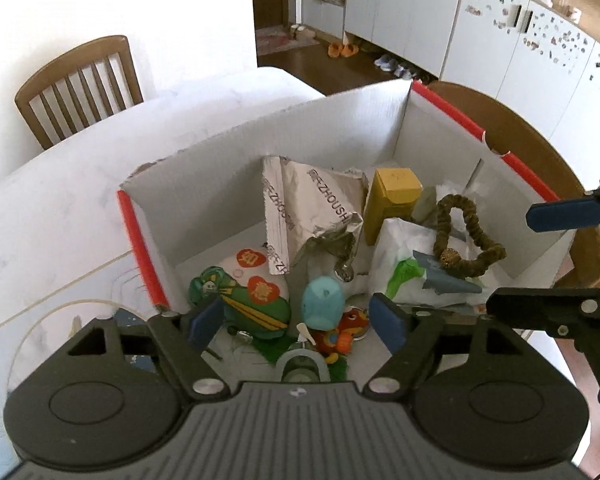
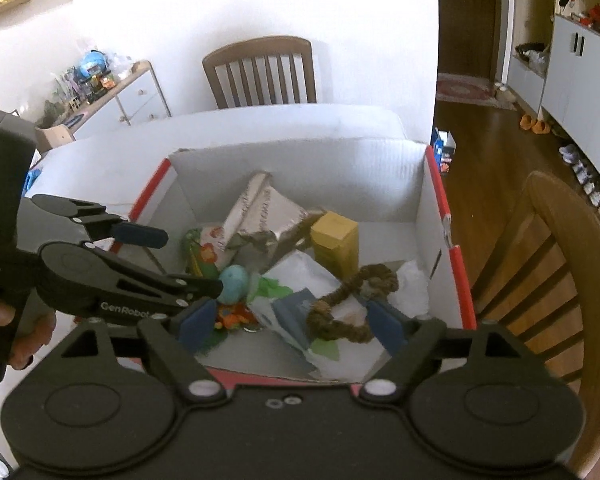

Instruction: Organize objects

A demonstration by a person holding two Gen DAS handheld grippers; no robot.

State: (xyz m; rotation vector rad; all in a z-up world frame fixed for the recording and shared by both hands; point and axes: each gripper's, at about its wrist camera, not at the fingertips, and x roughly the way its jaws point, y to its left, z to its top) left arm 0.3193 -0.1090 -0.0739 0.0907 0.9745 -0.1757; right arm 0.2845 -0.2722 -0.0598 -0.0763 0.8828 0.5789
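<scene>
A white cardboard box [image 1: 340, 128] with red-taped edges sat on the white desk [image 1: 60, 208], and the clutter lay gathered inside it, which is where a tidy-up would want it; whether more was to come or go could not be judged. A crumpled silver foil bag [image 1: 300, 208] leaned against the back, likely propped by the items beneath it. Beside it stood a yellow box [image 1: 394, 196] upright, and a brown fuzzy loop [image 1: 456, 236] was draped over white paper wrapping [image 1: 396, 248], resting on top as the lightest piece would. Near the front wall lay a light-blue round toy [image 1: 322, 300], a green pouch [image 1: 256, 312] with red heart shapes, and an orange toy [image 1: 348, 332], packed close together.

The left claw [image 1: 296, 320] hovered over the box's near-left part, its blue pads spread wide and gripping nothing. The right claw [image 2: 292, 324] hung over the near-right part above the loop, likewise spread and empty. Both stood poised above the contents, positioned as if for reaching in or having just let go.
</scene>
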